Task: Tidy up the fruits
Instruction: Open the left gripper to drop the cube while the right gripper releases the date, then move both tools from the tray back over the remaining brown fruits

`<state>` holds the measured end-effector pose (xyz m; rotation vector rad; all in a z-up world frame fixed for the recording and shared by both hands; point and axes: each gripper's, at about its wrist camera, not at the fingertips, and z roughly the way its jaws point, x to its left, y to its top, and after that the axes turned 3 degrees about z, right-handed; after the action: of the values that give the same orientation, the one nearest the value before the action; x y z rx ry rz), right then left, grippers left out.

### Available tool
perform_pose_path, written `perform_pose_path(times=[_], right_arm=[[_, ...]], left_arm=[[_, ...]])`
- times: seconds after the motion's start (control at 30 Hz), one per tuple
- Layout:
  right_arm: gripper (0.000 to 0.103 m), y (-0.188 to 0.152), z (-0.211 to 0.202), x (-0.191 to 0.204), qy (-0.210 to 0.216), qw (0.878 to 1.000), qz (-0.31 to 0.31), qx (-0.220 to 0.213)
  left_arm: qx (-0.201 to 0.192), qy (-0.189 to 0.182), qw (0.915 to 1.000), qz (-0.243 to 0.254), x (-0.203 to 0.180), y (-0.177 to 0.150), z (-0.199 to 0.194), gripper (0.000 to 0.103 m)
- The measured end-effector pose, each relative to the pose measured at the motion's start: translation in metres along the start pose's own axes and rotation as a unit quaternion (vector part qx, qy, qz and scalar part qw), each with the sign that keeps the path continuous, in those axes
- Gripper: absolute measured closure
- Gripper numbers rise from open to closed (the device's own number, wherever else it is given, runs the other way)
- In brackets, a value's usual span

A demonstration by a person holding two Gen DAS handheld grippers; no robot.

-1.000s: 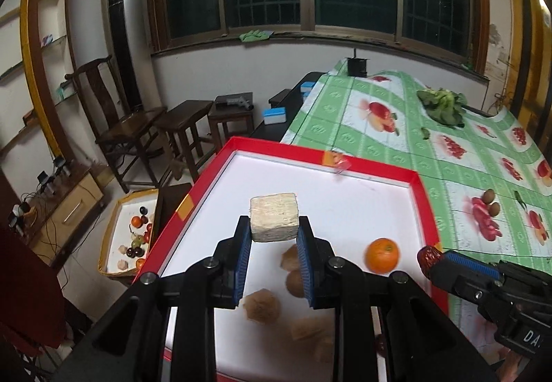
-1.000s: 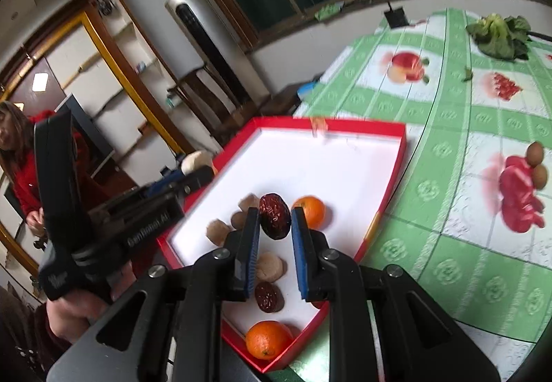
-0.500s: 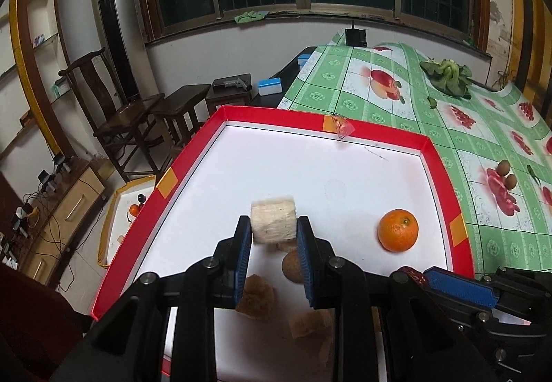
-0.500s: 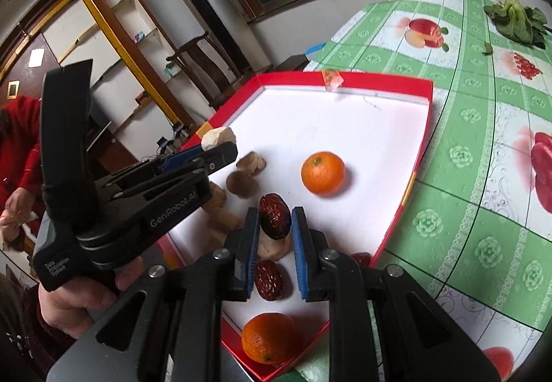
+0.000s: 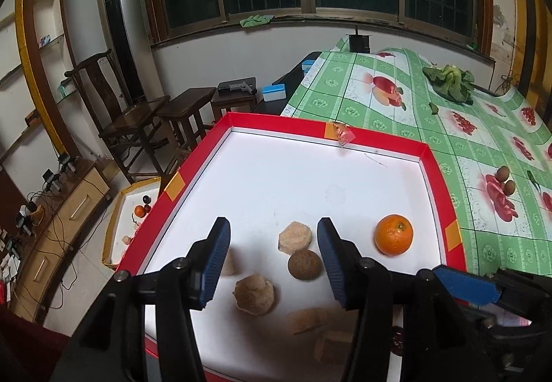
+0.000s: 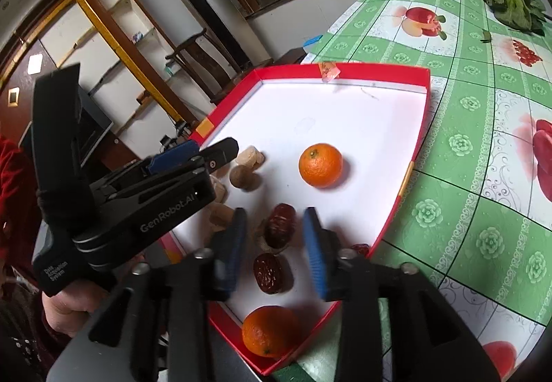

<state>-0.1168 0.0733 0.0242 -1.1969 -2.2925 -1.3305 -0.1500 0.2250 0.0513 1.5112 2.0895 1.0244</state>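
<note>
A red-rimmed white tray [image 5: 440, 175] [image 6: 419, 127] lies on the table. My left gripper [image 5: 272, 254] is open and empty above several tan chunks, the nearest [image 5: 295, 237] lying between its fingers, with a brown round fruit [image 5: 305, 264] beside it. An orange [image 5: 393, 234] [image 6: 321, 165] sits to the right. My right gripper [image 6: 276, 237] is open around a dark red date [image 6: 278, 225] that lies in the tray. A second date [image 6: 270, 273] and a second orange [image 6: 269, 330] lie nearer me. The left gripper also shows in the right wrist view [image 6: 207, 158].
The table has a green fruit-print cloth [image 5: 396, 92]. Leafy greens [image 5: 448, 80] and two small brown fruits [image 5: 505, 178] lie on it beyond the tray. Chairs [image 5: 114, 106] and a floor tray of fruit [image 5: 134, 209] stand to the left.
Both grippers have opened. The left one let go of the tan chunk, the right one let go of the dark date; both pieces now lie in the tray.
</note>
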Motion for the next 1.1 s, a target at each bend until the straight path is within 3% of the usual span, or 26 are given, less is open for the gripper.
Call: perform_pose_path(times=[0.13, 0.23, 0.37, 0.5, 0.7, 0.83, 0.87, 1.0, 1.1], right_arm=[[0.063, 0.006, -0.023, -0.011, -0.001, 0.999, 0.007, -0.033], [0.063, 0.01, -0.045, -0.032, -0.03, 0.997, 0.018, -0.061], [0.063, 0.018, -0.08, -0.078, -0.107, 0.988, 0.053, -0.093], [0.063, 0.028, -0.1, -0.123, -0.207, 0.971, 0.078, -0.094], [0.063, 0.05, -0.088, -0.151, -0.273, 0.957, 0.071, -0.069], [0.066, 0.062, -0.069, -0.158, -0.301, 0.95, 0.066, -0.047], [0.079, 0.063, -0.064, -0.16, -0.317, 0.945, 0.065, -0.038], [0.08, 0.052, -0.078, -0.161, -0.331, 0.941, 0.061, -0.04], [0.08, 0.046, -0.096, -0.172, -0.312, 0.945, 0.085, -0.049]], left_arm=[[-0.01, -0.009, 0.9999, 0.005, -0.006, 0.003, -0.009, 0.047], [-0.018, -0.016, 0.9996, 0.009, -0.011, 0.006, -0.016, 0.045], [-0.03, -0.029, 0.9991, 0.012, -0.018, 0.009, -0.027, 0.043], [-0.039, -0.049, 0.9978, 0.02, -0.031, 0.013, -0.037, 0.041], [-0.048, -0.073, 0.9952, 0.044, -0.052, 0.013, -0.048, 0.04], [-0.048, -0.078, 0.9942, 0.056, -0.061, 0.013, -0.051, 0.04], [-0.047, -0.081, 0.9938, 0.059, -0.064, 0.013, -0.052, 0.04], [-0.047, -0.091, 0.9924, 0.069, -0.076, 0.018, -0.053, 0.04], [-0.043, -0.106, 0.9894, 0.09, -0.094, 0.025, -0.052, 0.04]])
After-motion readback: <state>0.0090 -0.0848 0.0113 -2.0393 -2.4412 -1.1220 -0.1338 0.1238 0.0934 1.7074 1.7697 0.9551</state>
